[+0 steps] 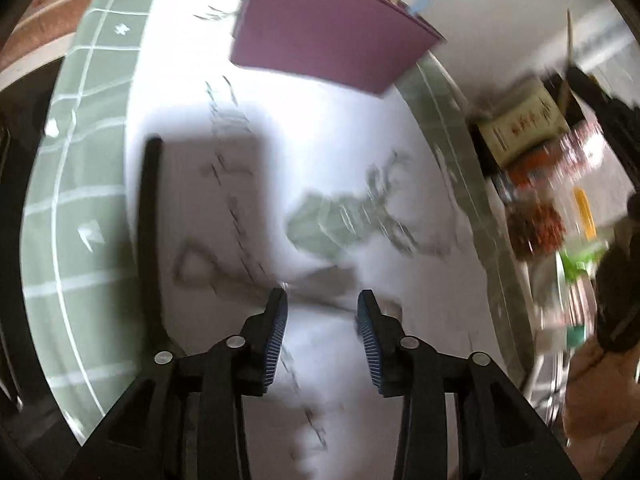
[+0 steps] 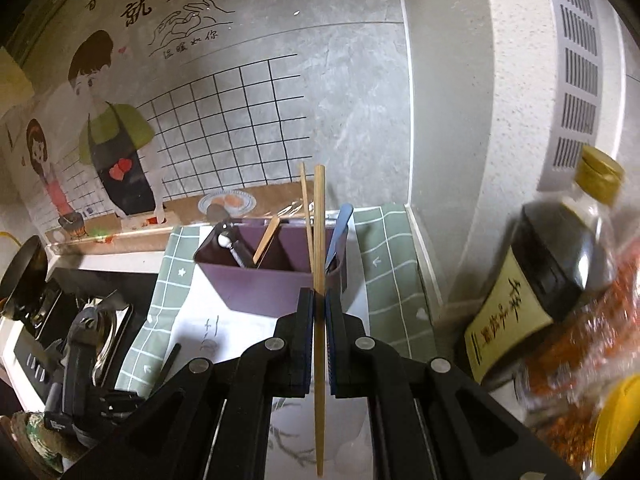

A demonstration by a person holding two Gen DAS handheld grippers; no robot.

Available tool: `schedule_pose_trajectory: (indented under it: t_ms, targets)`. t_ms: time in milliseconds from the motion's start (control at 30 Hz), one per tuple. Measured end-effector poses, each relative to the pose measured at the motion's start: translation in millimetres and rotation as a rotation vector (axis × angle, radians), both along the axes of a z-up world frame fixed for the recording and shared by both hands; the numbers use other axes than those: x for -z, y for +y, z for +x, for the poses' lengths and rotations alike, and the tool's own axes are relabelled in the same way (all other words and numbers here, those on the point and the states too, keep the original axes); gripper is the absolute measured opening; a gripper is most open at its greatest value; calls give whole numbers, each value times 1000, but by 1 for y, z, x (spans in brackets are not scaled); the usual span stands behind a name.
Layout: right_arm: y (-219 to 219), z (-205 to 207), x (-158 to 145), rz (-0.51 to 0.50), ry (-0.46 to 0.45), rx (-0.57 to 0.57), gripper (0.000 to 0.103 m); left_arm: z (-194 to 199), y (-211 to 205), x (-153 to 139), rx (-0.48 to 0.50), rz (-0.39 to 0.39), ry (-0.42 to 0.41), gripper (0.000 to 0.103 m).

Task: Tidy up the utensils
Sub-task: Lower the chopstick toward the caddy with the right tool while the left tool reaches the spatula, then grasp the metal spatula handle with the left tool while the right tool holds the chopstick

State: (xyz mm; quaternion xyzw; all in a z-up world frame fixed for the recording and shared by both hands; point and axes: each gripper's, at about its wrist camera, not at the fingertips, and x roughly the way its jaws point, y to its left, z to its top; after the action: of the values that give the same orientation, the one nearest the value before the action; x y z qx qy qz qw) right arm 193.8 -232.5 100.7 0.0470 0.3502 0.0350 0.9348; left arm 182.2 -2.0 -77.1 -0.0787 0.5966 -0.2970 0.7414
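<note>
My right gripper (image 2: 319, 300) is shut on a wooden chopstick (image 2: 319, 240), held upright in front of the purple utensil holder (image 2: 264, 280). The holder's compartments hold a second chopstick (image 2: 307, 216), a short wooden stick (image 2: 266, 242), a metal-handled tool (image 2: 236, 250) and a blue utensil (image 2: 340, 232). My left gripper (image 1: 322, 308) is open and empty above the white mat; the holder shows at the top of its view (image 1: 324, 36). A black stick (image 1: 148, 240) lies on the mat left of the left gripper. The left wrist view is blurred.
A green checked cloth (image 2: 392, 272) lies under the white mat. A dark sauce bottle (image 2: 552, 272) and a jar of red flakes (image 2: 576, 380) stand at the right. A stove with a pan (image 2: 24, 272) is at the left. The wall is close behind the holder.
</note>
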Motion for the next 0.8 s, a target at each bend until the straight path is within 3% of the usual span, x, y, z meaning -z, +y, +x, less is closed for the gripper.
schedule_pose_trajectory:
  t_ms: [100, 200, 367, 500, 633, 800]
  targets:
    - [4, -9, -2, 1, -7, 1, 6, -23, -10, -3, 88, 10, -7, 46]
    - [8, -18, -4, -3, -11, -3, 6, -42, -27, -15, 210, 58, -92, 47]
    - [10, -31, -4, 3, -4, -2, 6, -59, -62, -30, 436, 236, -310, 57]
    - [9, -38, -6, -1, -1, 3, 6, -51, -78, -14, 557, 402, -370, 57]
    - [2, -46, -7, -6, 1, 16, 6, -28, -75, -9, 530, 425, -386, 63]
    - [-10, -49, -3, -5, 15, 43, 6, 23, -70, -6, 298, 374, -347, 66]
